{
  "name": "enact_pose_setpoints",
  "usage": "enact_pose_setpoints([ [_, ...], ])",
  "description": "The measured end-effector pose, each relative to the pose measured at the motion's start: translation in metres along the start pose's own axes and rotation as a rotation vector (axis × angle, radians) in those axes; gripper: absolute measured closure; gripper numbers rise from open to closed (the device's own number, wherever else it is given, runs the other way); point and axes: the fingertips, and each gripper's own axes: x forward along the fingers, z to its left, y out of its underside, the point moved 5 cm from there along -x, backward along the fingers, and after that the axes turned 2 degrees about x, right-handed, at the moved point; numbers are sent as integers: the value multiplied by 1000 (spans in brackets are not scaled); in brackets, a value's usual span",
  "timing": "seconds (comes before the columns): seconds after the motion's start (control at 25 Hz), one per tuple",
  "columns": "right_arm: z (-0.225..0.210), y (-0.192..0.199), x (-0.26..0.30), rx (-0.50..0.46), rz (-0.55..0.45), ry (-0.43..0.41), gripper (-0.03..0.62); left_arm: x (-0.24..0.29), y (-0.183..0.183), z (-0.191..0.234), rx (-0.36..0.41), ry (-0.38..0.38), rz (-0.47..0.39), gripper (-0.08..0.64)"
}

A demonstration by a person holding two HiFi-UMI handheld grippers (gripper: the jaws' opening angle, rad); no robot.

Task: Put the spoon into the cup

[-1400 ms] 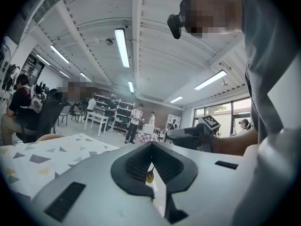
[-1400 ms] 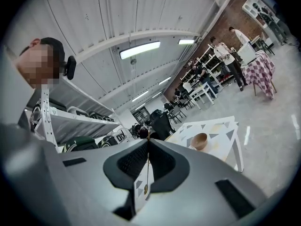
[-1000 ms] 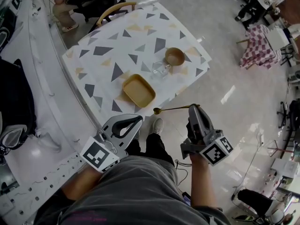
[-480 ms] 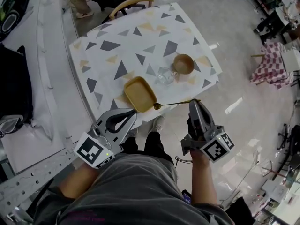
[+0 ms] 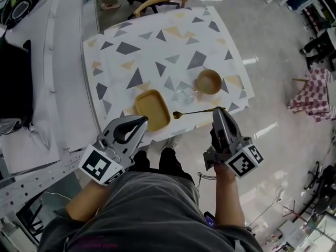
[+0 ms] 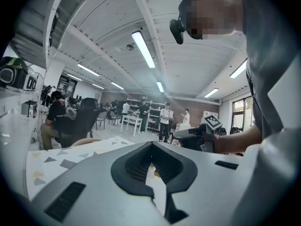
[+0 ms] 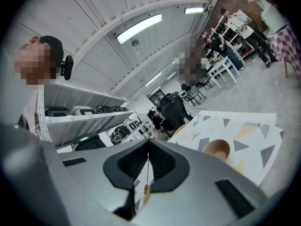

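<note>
The main risk sits right at my right tool (image 5: 218, 111). It pinches the spoon (image 5: 197, 112) only by the very end of a thin handle, so the long shaft sticks out to the left like a lever. I judge that a quick swing or a knock against a rim could twist it in the grip or drop it. The cup (image 5: 185, 94) is clear and looks light, so a low or sideways approach could tip it or push it into the bowl (image 5: 209, 82) just beside it on the right. Its glass edge is also hard to pick out against the patterned desk (image 5: 157, 51).

In the right gripper view the right tool (image 7: 148, 142) is clamped tight, and the spoon (image 7: 147, 173) shows as a fine line running out between the jaws. The left tool (image 5: 143, 119) holds nothing. In its own view its tips (image 6: 151, 144) meet, with only a slim slit behind them.

Further out, the spoon lies across the near edge of the desk, its head by the near right corner of the tray (image 5: 153, 109). The cup stands just beyond the shaft, on the far side. I cannot tell how high the spoon is above the desk. A chair (image 5: 157, 3) stands at the far edge.
</note>
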Motion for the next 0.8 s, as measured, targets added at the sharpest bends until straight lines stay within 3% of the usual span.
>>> enact_pose_setpoints([
  [0.8, -67, -28, 70, -13, 149, -70, 569, 33, 13, 22, -44, -213, 38, 545],
])
